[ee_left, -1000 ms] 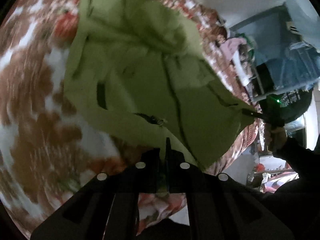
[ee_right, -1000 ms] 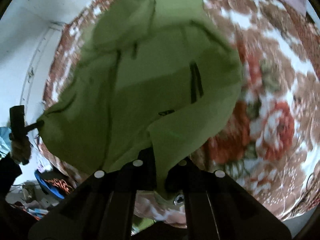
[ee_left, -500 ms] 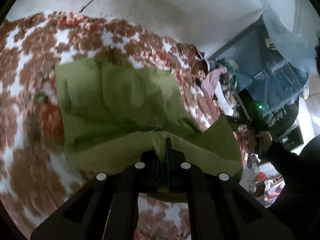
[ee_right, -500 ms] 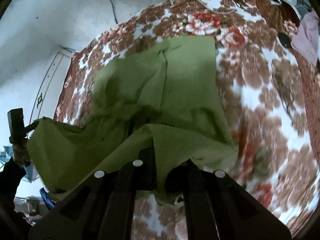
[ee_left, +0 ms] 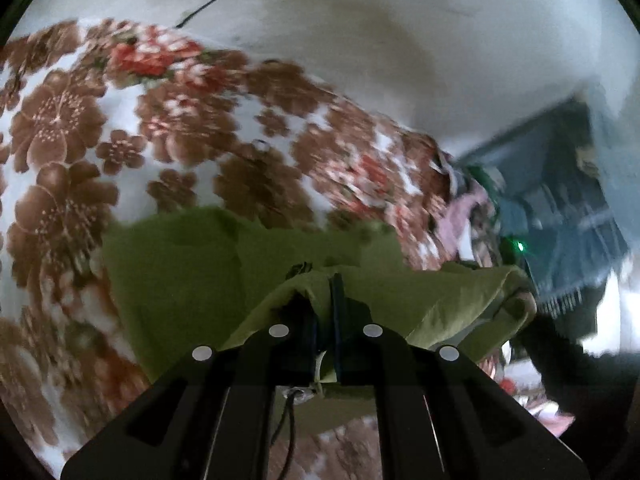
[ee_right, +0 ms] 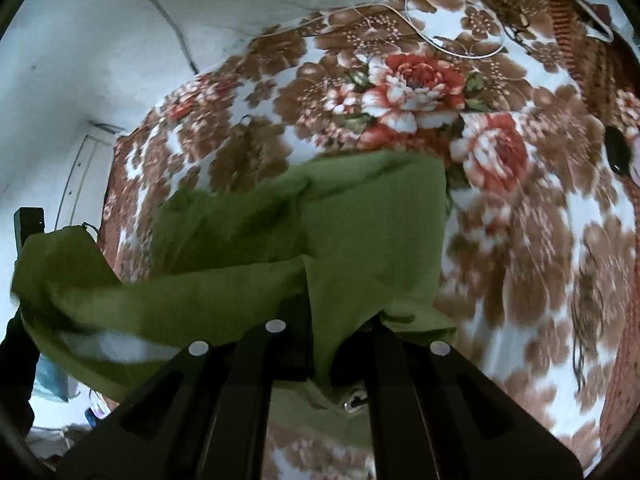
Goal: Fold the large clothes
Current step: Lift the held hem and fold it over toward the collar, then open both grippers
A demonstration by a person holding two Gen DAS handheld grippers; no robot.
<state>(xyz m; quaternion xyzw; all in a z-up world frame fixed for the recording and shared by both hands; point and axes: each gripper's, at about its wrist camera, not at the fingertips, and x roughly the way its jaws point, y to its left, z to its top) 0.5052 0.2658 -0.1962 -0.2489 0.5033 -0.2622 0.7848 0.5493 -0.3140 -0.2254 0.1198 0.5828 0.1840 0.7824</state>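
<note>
The green garment (ee_left: 176, 280) is pinched by both the left gripper (ee_left: 334, 312) and right gripper (ee_right: 320, 344), its lifted edge stretched between them, the rest lying toward frame centre.

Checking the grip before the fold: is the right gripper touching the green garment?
Touching. In the right wrist view the right gripper has its fingers shut on a pinch of the green garment.

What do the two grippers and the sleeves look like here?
Left gripper: matte black, two flat angular fingers with round white dot markers along their bases, a thin cable beneath. Right gripper: same black build and white dots. In the left view it shows a green light. Sleeve: dark.
</note>
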